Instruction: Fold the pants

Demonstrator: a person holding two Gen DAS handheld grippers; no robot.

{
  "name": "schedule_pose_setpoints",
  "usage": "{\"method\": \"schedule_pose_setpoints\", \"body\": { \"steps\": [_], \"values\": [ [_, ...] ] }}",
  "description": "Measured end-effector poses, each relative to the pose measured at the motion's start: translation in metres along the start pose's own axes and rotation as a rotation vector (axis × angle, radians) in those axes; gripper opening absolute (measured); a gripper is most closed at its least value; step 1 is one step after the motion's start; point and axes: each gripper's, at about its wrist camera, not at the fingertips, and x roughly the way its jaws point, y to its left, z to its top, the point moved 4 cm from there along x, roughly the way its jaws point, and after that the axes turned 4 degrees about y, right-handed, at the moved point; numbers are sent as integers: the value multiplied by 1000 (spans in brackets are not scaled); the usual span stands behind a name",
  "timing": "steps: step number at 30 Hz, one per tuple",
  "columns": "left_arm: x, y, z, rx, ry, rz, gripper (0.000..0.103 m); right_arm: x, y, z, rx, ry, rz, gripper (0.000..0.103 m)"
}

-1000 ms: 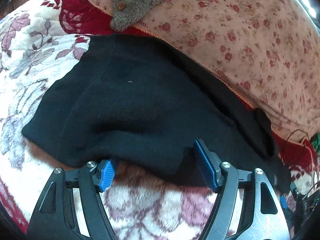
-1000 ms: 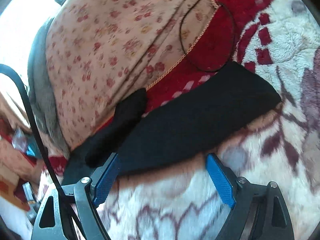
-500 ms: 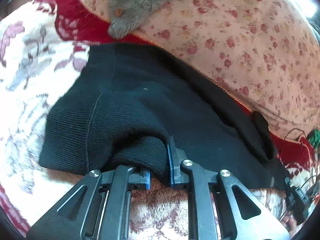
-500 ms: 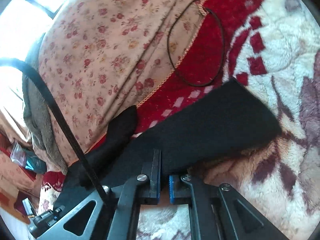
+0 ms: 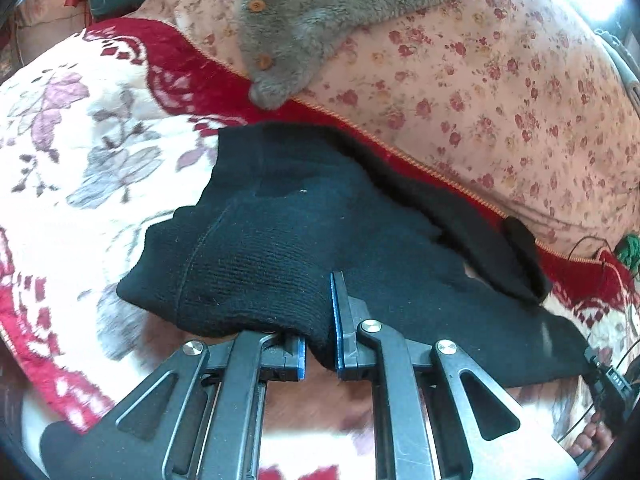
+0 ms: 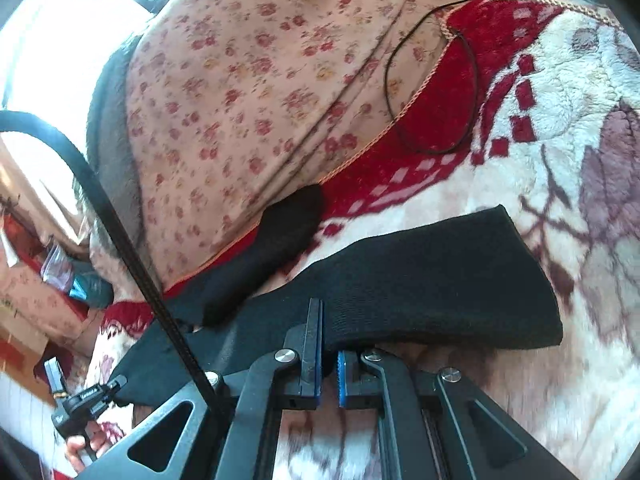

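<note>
Black knit pants (image 5: 304,240) lie across a floral fleece blanket (image 5: 80,152). My left gripper (image 5: 318,344) is shut on the near edge of the pants at the waist end and holds the cloth bunched and lifted. My right gripper (image 6: 329,360) is shut on the near edge of one pant leg (image 6: 432,280), raised off the blanket. The other leg's cuff (image 6: 288,216) lies against a pink floral quilt (image 6: 248,80).
The pink floral quilt (image 5: 500,92) bulges behind the pants, with a grey fleece garment (image 5: 312,12) on it. A thin black cord (image 6: 432,92) loops on the red blanket border. A thick black cable (image 6: 120,232) crosses the right wrist view.
Both grippers went from open beside the pants' near edge to shut on it, and the gripped edges have lifted off the blanket.
</note>
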Motion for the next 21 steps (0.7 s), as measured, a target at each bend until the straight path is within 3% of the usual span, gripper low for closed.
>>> {"method": "schedule_pose_setpoints", "body": {
  "steps": [7,11,15,19,21],
  "values": [
    [1,18,-36,0,34,-3,10,-9,-9,-28,19,44,-7,4],
    [5,31,-43,-62,28,-37,19,-1,-20,-36,70,89,-58,8],
    [-8,40,-43,-62,5,-43,29,-14,-16,-35,29,74,-90,32],
    [-16,55,-46,-85,13,-50,32,-30,-24,-35,29,64,-131,43],
    [-17,64,-48,-122,19,-46,32,-34,-34,-36,66,64,-126,43]
  ]
}}
